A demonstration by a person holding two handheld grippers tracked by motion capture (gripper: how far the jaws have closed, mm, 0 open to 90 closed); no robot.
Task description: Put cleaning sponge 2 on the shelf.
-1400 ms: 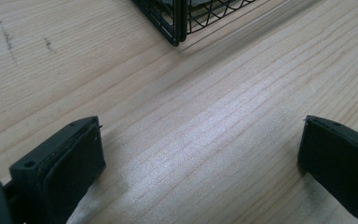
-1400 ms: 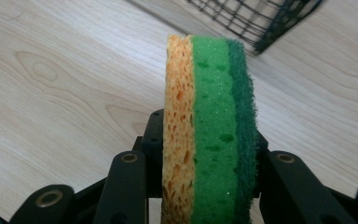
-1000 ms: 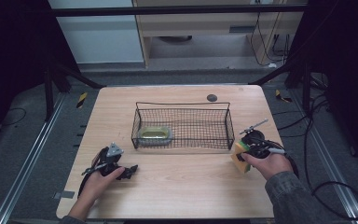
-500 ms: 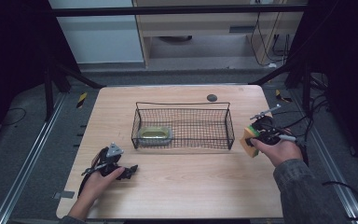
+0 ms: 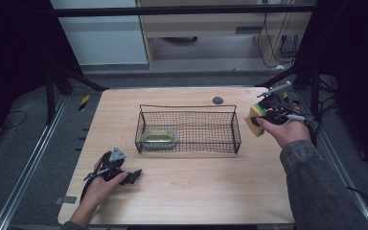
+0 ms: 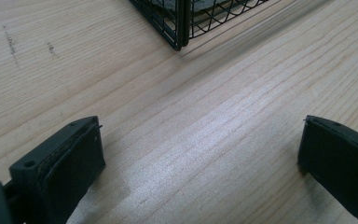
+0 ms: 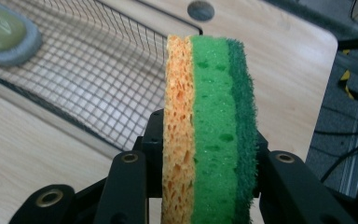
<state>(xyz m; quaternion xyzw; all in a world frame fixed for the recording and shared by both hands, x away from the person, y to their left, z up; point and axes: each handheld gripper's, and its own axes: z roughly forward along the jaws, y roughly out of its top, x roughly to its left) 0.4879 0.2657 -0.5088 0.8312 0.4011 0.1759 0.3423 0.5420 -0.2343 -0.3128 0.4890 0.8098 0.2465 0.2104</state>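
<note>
A: And on the left?
B: The left gripper rests on the wooden table, jaws spread, empty.
A: On the right?
B: The right gripper pinches the sponge across its layers, held beside the wire basket; it looks light, soft and squashy.

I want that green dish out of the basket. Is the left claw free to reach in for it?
Probably yes: the left claw is open and empty, and the basket has no lid over the dish.

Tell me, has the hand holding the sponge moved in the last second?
Yes. The right gripper, shut on the sponge, has gone from near the wire basket's front right corner toward the table's far side, level with its right end.
</note>
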